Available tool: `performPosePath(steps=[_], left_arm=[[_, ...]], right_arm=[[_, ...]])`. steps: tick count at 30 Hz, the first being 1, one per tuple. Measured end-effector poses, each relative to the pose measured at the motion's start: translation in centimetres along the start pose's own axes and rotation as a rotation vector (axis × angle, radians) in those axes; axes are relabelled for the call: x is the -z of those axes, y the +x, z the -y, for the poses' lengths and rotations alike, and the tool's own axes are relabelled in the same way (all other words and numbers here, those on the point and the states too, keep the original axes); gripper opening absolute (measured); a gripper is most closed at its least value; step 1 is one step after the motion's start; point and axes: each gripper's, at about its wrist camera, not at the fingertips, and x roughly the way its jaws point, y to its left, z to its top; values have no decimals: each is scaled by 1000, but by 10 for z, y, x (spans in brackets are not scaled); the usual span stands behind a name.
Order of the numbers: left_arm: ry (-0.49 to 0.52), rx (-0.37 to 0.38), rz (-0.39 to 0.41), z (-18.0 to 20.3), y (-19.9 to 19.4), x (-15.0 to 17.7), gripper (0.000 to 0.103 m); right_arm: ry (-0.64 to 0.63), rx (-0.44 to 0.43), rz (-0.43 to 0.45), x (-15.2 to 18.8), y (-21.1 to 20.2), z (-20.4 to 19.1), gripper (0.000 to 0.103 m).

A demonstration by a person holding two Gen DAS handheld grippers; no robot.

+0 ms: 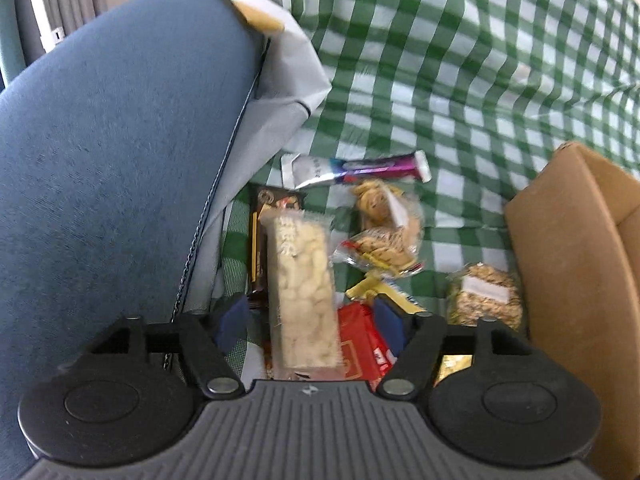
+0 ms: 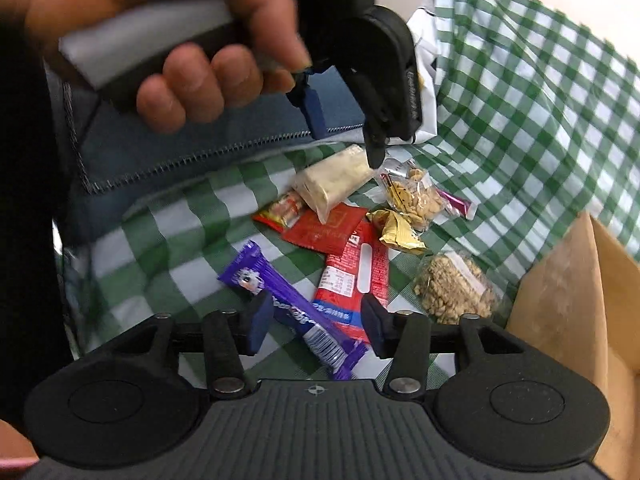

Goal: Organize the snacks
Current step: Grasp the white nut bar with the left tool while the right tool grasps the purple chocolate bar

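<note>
Showing only in the right-wrist view — purple bar (image 2: 294, 312) between the parted right tool (image 2: 316, 326); left tool (image 1: 316, 320) gapes.

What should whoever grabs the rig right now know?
Left gripper: open over the white pack, no grip.
Right gripper: open, straddling the purple bar, not pinched.
Snacks: piled on the cloth, next to the box.
Done: nothing visibly boxed; the box's inside is hidden.
Left: sort the whole pile, presumably into the box.
</note>
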Motion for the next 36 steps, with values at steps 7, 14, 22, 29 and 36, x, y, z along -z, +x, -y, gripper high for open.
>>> performPosePath(steps=[7, 14, 22, 29, 36], left_arm=[[45, -38, -39, 9, 18, -1, 76], [63, -60, -69, 9, 29, 4, 64], [-1, 9, -78, -8, 7, 12, 42], [-174, 279, -192, -31, -14, 33, 41], [100, 241, -340, 11, -10, 63, 41]], right_arm=[[-38, -32, -21, 2, 16, -8, 53], [-3, -44, -23, 3, 11, -2, 10], [278, -113, -88, 0, -15, 24, 7], [623, -125, -225, 17, -31, 43, 7], [657, -115, -279, 30, -30, 34, 9]])
